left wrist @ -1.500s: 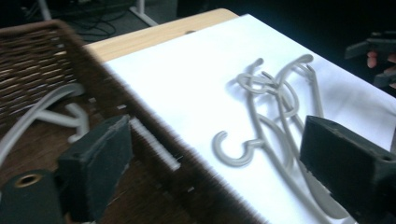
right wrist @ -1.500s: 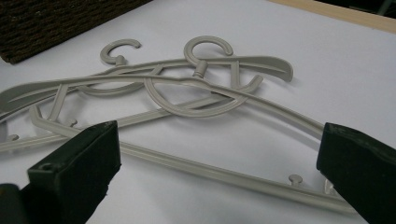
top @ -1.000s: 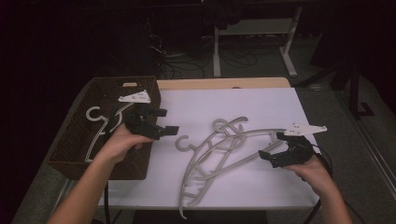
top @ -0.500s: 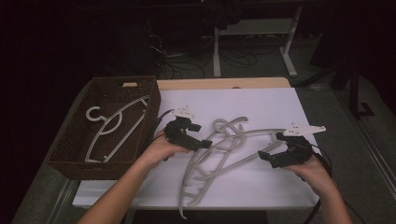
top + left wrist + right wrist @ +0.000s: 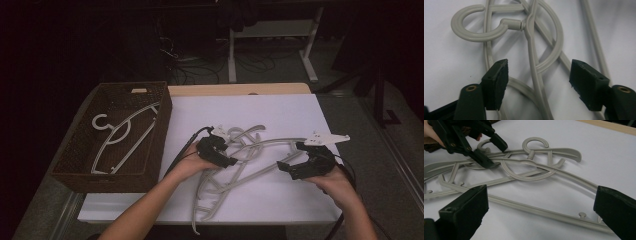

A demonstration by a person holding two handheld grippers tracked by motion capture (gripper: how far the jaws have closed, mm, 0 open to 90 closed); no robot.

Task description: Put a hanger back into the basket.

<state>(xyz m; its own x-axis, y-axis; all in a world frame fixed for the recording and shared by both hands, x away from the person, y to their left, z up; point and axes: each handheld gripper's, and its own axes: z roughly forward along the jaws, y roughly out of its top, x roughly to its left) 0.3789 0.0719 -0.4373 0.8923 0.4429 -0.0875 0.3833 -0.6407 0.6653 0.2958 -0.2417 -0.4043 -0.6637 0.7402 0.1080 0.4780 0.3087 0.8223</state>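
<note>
Currently the white table (image 5: pixel 280 107) carries a tangled pile of grey plastic hangers (image 5: pixel 245 160). Your left gripper (image 5: pixel 537 82), jaws unclenched and just closing, straddles one hanger arm (image 5: pixel 534 65); centre it before clamping. Your right gripper (image 5: pixel 541 215) rests released beside the pile.

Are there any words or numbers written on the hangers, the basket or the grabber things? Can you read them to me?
None: no word, number, label or sign can be read in these pictures.
The grey hangers are plain plastic.
The brown basket carries no tag that can be seen.
The left gripper and right gripper have bare black jaws.
The white table cover is blank.
</note>
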